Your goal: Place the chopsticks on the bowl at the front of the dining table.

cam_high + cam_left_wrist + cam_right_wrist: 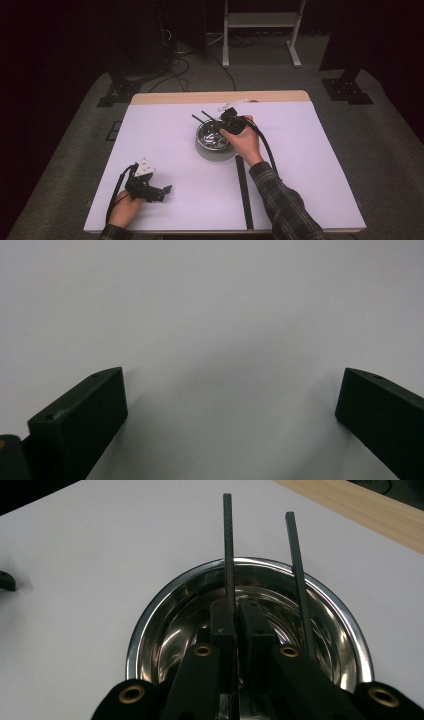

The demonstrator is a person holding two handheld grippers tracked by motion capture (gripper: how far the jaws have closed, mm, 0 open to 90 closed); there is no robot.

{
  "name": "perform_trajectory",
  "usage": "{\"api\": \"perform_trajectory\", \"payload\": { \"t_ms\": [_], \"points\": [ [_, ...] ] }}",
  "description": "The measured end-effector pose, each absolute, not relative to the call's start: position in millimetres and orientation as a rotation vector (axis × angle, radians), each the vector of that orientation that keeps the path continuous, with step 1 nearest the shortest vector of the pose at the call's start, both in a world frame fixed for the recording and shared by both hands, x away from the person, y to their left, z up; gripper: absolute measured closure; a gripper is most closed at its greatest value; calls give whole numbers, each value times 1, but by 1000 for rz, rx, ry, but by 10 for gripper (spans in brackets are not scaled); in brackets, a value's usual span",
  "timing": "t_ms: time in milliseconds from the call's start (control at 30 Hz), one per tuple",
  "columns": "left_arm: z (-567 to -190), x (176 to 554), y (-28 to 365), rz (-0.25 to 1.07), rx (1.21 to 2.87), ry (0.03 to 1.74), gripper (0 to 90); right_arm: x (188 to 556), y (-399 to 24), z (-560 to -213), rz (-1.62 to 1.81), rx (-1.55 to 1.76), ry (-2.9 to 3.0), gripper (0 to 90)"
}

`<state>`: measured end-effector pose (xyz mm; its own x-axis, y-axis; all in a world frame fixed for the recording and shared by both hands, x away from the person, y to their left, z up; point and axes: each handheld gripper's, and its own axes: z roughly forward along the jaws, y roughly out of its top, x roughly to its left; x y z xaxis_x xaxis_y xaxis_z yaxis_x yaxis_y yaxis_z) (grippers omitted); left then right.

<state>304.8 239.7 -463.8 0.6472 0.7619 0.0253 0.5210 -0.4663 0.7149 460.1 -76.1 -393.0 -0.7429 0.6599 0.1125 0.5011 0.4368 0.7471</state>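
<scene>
1. Count: 1 steel bowl (212,137), 2 thin black sticks in it, 1 long black strip (244,191) flat on the white table (310,165), 2 grippers.
2. Right gripper (235,612) sits over the bowl, jaws pressed together, pinching the nearer stick (228,545) low down; the stick runs straight ahead past the far rim.
3. Second stick (298,575) lies just beside the jaws, leaning on the same rim, free.
4. Bowl: round, shiny, mirror-like inside, directly below the right gripper.
5. Left gripper (230,405): jaws spread wide, nothing between, close above bare table, well apart from the bowl.
6. Strip lies beside the right forearm.
</scene>
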Motion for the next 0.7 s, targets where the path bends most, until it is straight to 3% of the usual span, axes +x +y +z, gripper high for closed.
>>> {"api": "perform_trajectory", "payload": {
  "t_ms": [700],
  "points": [
    [-464,305,239,450,2171,994,0,471,-64,-403,1136,1046,2510,859]
  ]
}}
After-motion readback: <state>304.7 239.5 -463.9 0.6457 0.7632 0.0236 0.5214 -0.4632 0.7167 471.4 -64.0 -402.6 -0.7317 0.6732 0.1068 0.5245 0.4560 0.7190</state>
